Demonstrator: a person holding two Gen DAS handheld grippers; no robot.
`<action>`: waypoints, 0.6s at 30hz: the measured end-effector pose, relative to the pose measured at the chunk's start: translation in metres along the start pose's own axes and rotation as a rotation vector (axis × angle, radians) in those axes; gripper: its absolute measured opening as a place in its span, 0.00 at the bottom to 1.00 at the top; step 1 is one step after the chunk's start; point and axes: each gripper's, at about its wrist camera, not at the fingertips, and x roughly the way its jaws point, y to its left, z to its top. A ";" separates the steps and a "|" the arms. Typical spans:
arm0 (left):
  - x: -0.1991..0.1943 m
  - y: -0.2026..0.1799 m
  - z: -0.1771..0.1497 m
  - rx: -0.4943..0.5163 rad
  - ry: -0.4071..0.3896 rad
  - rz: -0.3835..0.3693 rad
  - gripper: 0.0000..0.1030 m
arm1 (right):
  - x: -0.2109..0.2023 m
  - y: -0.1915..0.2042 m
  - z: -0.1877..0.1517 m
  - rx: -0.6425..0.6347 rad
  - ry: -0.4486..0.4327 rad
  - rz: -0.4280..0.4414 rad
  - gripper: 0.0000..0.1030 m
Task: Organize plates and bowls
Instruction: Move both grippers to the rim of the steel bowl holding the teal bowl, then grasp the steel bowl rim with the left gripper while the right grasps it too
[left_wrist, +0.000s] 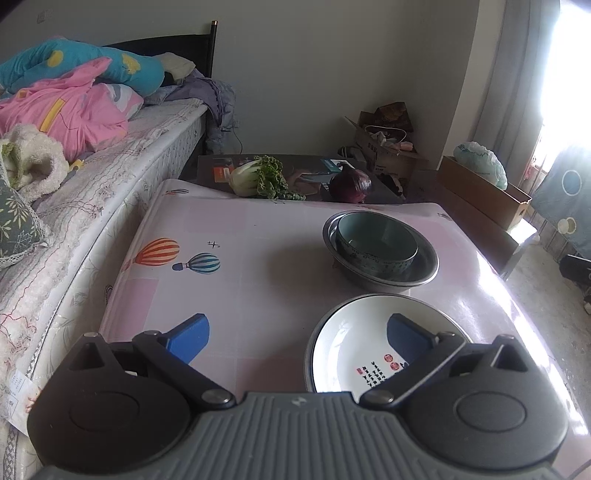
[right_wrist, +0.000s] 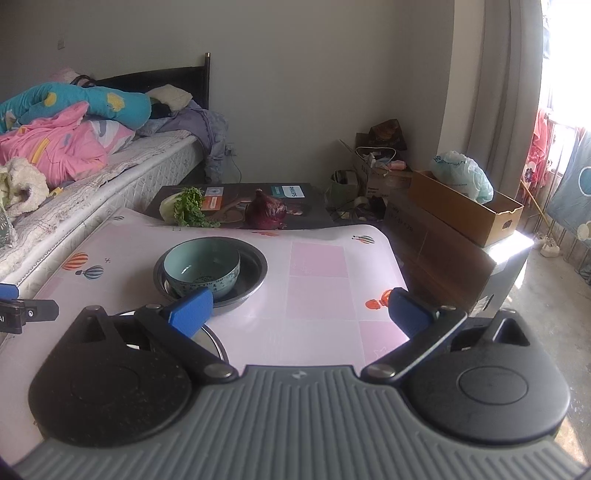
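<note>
A teal ceramic bowl (left_wrist: 376, 240) (right_wrist: 201, 267) sits inside a wider metal bowl (left_wrist: 424, 269) (right_wrist: 255, 266) on the pink table. In front of them lies a white plate (left_wrist: 351, 339) with red and black marks; the right wrist view shows only a sliver of its rim (right_wrist: 212, 338). My left gripper (left_wrist: 295, 332) hangs above the table with its blue fingers wide apart, the right finger over the plate, nothing between them. My right gripper (right_wrist: 299, 310) is likewise open and empty, just short of the bowls. The left gripper's tip (right_wrist: 11, 295) shows at that view's left edge.
A cabbage (left_wrist: 255, 179) and a purple onion (left_wrist: 349, 186) lie on a dark board past the table's far edge (left_wrist: 295, 201). A bed (left_wrist: 110, 155) with piled clothes runs along the left. Cardboard boxes (right_wrist: 461, 210) and a plastic bag (right_wrist: 461, 177) stand at the right.
</note>
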 end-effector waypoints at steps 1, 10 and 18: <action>0.001 0.001 0.002 0.006 -0.005 -0.005 1.00 | 0.004 -0.001 0.002 0.009 0.006 0.007 0.99; 0.039 0.011 0.031 -0.006 0.000 -0.045 1.00 | 0.068 -0.009 0.017 0.118 0.084 0.131 0.99; 0.109 0.012 0.068 -0.027 0.083 -0.082 0.88 | 0.157 -0.006 0.024 0.147 0.203 0.174 0.84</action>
